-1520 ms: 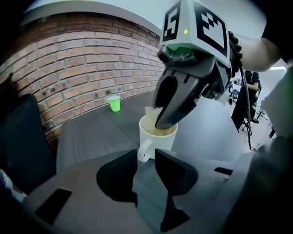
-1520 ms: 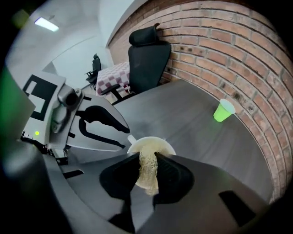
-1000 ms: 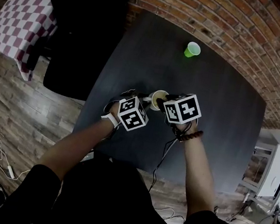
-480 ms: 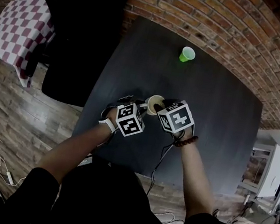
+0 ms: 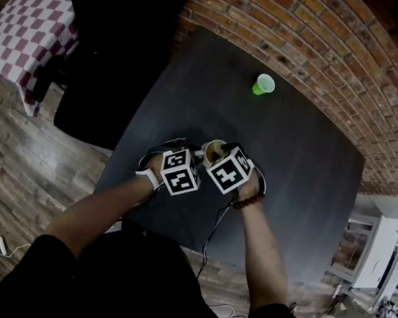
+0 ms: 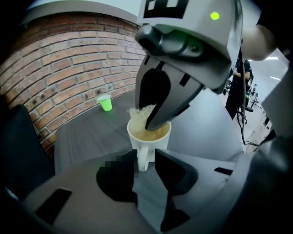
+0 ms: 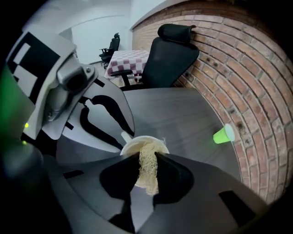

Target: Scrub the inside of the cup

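A white mug (image 6: 149, 135) stands on the dark table (image 5: 294, 169), near its front edge. My left gripper (image 6: 144, 158) is shut on the mug's handle (image 6: 142, 160). My right gripper (image 7: 147, 161) is shut on a pale, fibrous scrub pad (image 7: 147, 172). Its jaws reach down from above into the mug's mouth (image 7: 136, 144), and the pad (image 6: 139, 114) shows against the inner wall. In the head view the two marker cubes sit side by side over the mug (image 5: 213, 149) and hide most of it.
A small green cup (image 5: 263, 85) stands at the far side of the table, close to the brick wall (image 5: 333, 56). A black office chair (image 5: 113, 38) and a checkered tablecloth (image 5: 25, 36) are to the left, off the table.
My right gripper has swung to the left and tilted over the mug, closer to the left one. The left gripper holds the handle as before.
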Motion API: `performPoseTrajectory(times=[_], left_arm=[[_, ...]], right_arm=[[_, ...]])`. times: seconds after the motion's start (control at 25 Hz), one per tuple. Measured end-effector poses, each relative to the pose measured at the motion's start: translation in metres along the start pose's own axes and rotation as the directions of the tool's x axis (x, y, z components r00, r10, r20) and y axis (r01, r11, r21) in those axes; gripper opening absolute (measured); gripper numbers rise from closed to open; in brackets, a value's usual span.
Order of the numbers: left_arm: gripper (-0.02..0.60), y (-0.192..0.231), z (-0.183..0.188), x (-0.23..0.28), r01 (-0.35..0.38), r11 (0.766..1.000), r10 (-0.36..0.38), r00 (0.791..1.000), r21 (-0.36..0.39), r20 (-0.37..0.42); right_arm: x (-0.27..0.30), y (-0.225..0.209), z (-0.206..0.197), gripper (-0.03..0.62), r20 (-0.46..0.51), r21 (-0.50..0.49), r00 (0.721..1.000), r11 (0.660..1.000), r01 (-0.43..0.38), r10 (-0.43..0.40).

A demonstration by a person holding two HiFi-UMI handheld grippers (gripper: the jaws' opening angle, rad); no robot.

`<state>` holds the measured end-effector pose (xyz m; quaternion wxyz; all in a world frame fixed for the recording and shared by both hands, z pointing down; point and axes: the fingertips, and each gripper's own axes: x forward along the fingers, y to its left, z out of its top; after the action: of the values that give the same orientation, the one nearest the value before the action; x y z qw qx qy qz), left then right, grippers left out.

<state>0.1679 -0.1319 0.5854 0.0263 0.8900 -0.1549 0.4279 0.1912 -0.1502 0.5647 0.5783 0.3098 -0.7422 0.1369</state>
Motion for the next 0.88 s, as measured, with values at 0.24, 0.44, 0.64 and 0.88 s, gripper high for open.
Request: performPoseTrajectory(times=[0.24,0.44,0.64,0.88], left_arm=[[0.127,-0.002,-0.005,-0.002,0.004,1.0,-0.004,1.0,-0.029,0.003],[0.127,0.001,-0.005,-0.008,-0.002,0.999,0.002,1.0,-0.034,0.01],[0.127,-0.001,-0.003,-0.015,-0.002,0.999,0.003,1.0,-0.032,0.014],[0.127,-0.002,-0.011,-0.014,-0.007,0.999,0.007,1.0,-0.052,0.005]], right_arm=[[-0.064,-0.015,0.006,0.091,0.144,0.051,0.984,0.994,0.099,-0.106],[-0.124,-0.036,0.022,0.091,0.266,0.131,0.946,0.979,0.153,-0.184],[-0.09,-0.008,0.019,0.091,0.174,0.051,0.98,0.995,0.09,-0.098],[-0.01,0.017,0.0,0.091,-0.013,-0.018,0.999,0.999,0.05,-0.05]])
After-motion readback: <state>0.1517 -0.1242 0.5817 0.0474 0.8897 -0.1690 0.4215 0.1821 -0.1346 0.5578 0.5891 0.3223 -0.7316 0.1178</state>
